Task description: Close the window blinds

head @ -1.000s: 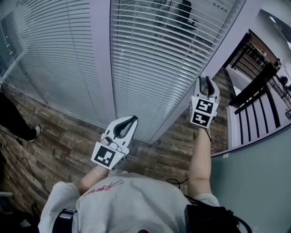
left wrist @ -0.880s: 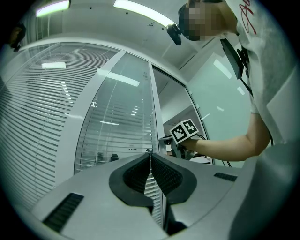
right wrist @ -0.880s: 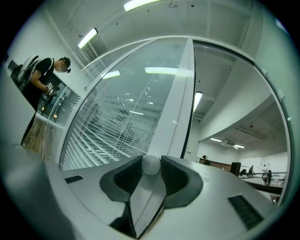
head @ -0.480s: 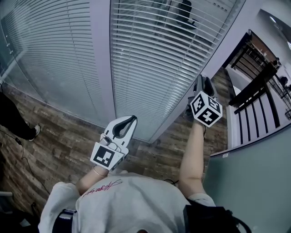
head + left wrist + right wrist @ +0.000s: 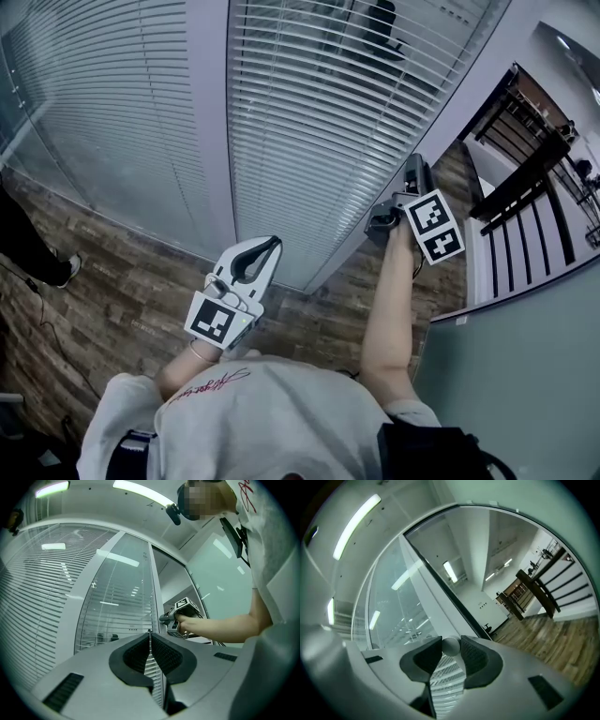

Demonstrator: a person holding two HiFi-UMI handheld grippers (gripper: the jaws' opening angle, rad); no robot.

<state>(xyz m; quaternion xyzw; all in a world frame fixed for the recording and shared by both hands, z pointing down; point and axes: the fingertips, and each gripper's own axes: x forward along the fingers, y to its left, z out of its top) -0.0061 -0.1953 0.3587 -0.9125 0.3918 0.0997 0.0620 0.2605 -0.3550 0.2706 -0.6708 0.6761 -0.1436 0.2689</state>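
Beside the frame post at the right edge of the window blinds, the right claw pinches a small round knob between its pads, with its marker cube rolled onto its side. Lower and to the left, the left claw hangs before the blinds, jaws pressed together on nothing, apart from the slats. Wooden floor lies below.

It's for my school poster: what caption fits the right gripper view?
Right gripper clamps a round silver knob by the glass wall, blinds showing below.
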